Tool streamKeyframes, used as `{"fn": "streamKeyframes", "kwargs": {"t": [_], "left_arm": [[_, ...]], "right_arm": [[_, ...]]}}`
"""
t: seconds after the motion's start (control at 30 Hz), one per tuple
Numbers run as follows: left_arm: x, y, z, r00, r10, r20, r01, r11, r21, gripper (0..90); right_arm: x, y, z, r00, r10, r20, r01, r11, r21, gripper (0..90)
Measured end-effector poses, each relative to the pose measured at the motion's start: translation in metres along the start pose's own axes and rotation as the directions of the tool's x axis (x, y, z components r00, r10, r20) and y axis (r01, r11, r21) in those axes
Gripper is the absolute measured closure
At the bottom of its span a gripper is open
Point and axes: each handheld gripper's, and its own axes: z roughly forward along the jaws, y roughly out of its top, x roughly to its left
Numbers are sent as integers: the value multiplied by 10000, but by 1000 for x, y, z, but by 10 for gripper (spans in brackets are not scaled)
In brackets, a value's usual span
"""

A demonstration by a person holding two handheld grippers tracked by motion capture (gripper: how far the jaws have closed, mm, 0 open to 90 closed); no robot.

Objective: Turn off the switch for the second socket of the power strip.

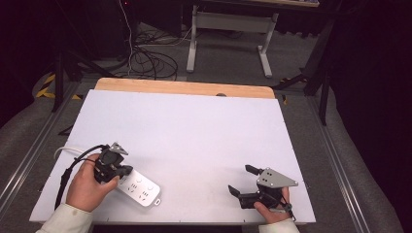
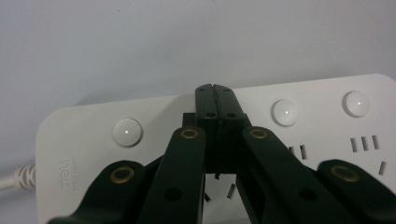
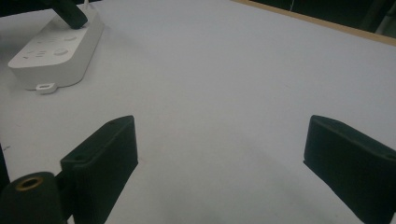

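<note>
A white power strip (image 1: pixel 139 188) with round buttons lies near the front left of the white table (image 1: pixel 194 131). Its white cord (image 1: pixel 65 150) leads off to the left. My left gripper (image 1: pixel 127 171) is shut, jaws pressed together, tips down on the strip's top. In the left gripper view the shut gripper (image 2: pixel 215 91) rests on the power strip (image 2: pixel 84 140) between two round buttons (image 2: pixel 127 131); nothing shows between the jaws. My right gripper (image 1: pixel 240 178) stands open near the front right edge. In the right gripper view that gripper (image 3: pixel 224 140) holds nothing, and the power strip (image 3: pixel 56 51) lies far off.
A wooden edge (image 1: pixel 184 87) runs along the table's back. Beyond it, on the floor, are loose cables (image 1: pixel 145 60) and a grey desk frame (image 1: pixel 228 29). Bare white surface spans the middle between the two grippers.
</note>
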Motion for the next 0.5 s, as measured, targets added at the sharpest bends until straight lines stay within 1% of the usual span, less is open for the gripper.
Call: {"fn": "streamKeyframes", "kwargs": {"t": [0.03, 0.07, 0.1, 0.13, 0.17, 0.2, 0.23, 0.27, 0.3, 0.33, 0.37, 0.4, 0.47, 0.5], "left_arm": [[0, 0, 0, 10000, 0, 0, 0, 10000, 0, 900], [-2, 0, 0, 9999, 46, -145, -46, 10000, -41, 900], [-3, -1, 0, 9998, 85, -206, -87, 9999, -91, 900], [-3, -1, 0, 9998, 26, -193, -29, 9998, -181, 900], [-3, -1, -4, 9998, -45, -171, 40, 9996, -280, 900], [-3, -1, -4, 9998, -45, -171, 40, 9996, -280, 900], [-4, 0, -4, 9999, -44, -110, 42, 9998, -193, 900], [-4, 0, -5, 9999, -158, 38, 159, 9993, -338, 900], [-4, 0, -5, 9999, -158, 38, 159, 9993, -338, 900], [-3, 0, -8, 9997, -200, 139, 206, 9986, -477, 900], [-2, 0, -11, 9997, -220, 40, 222, 9981, -576, 900], [-2, 0, -11, 9997, -220, 40, 222, 9981, -576, 900], [-1, 0, -15, 9995, -305, 72, 309, 9969, -728, 900], [-1, 0, -17, 9996, -277, 66, 281, 9967, -761, 900]], "right_arm": [[0, 0, 0, 10000, 22, -9, -22, 10000, -7, 101], [0, 0, 0, 10000, 4, -11, -4, 10000, 11, 101], [0, 0, 0, 10000, -14, 5, 14, 10000, 20, 101], [0, 0, 0, 10000, -14, 5, 14, 10000, 20, 101], [0, 0, 0, 10000, 10, 6, -10, 10000, -12, 101], [0, 0, 0, 10000, 10, 6, -10, 10000, -12, 101], [0, 0, 0, 10000, 3, 8, -3, 10000, -19, 101], [-1, 0, 0, 10000, -6, -1, 6, 10000, -25, 101], [-1, 0, 0, 10000, -31, -18, 31, 10000, -27, 101], [-1, 0, 0, 10000, -6, -13, 6, 10000, -13, 101], [-2, 0, 0, 10000, -7, -3, 7, 10000, -18, 102], [-2, 0, 0, 10000, -7, -3, 7, 10000, -18, 102], [-2, 0, 0, 10000, 2, -2, -2, 10000, -19, 101], [-2, 0, 0, 10000, -32, -15, 31, 10000, -42, 101]]}}
